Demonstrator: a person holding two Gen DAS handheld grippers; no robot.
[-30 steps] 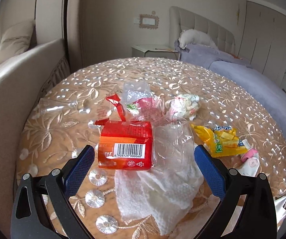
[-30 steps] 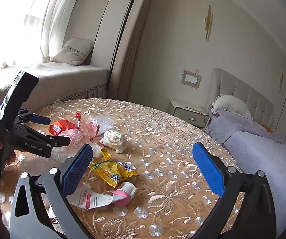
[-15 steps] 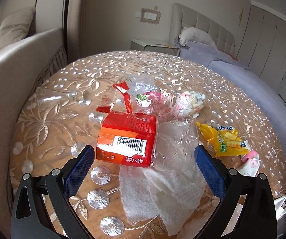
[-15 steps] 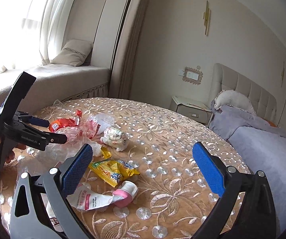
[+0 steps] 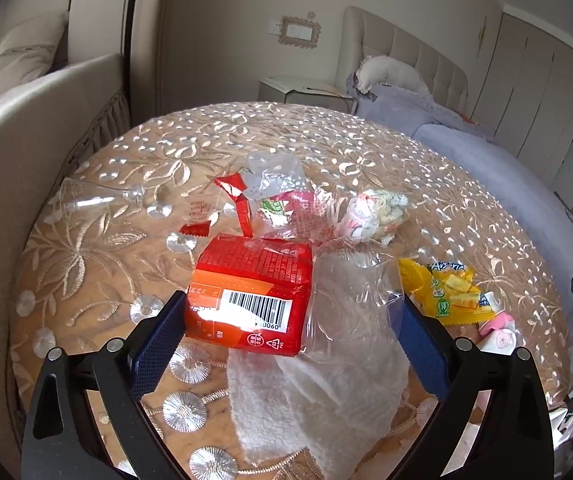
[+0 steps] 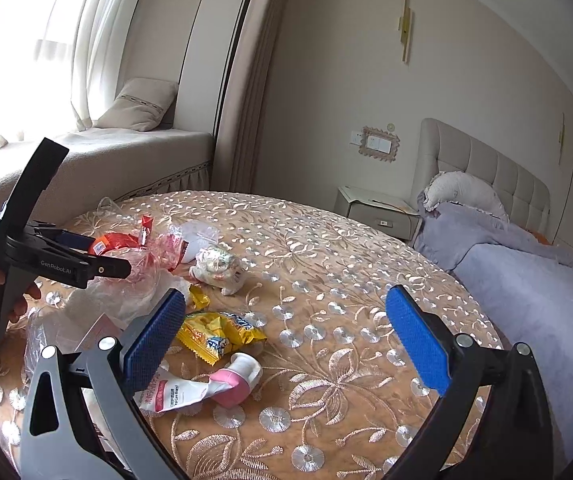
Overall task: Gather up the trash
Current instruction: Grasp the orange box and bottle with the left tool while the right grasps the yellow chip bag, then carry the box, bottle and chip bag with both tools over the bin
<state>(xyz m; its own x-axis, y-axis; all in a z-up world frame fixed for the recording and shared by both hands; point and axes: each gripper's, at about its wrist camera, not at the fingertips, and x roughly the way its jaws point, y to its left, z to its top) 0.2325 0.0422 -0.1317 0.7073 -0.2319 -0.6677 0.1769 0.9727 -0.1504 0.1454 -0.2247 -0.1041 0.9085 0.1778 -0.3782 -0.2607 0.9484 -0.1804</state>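
Round desk (image 6: 366, 280) w/ embroidered cloth, trash all over it, none collected yet by the look of it; no bin in view. Left claw (image 5: 286, 336) released, straddling red packet (image 5: 250, 300) & clear plastic bag (image 5: 350, 300), which looks empty. Right claw (image 6: 286, 336) released, nr yellow wrapper (image 6: 218, 334) & pink tube (image 6: 202, 388).

Bright daylight from blown-out window (image 6: 26, 60), fisheye-warped dark corners, perhaps slight softness
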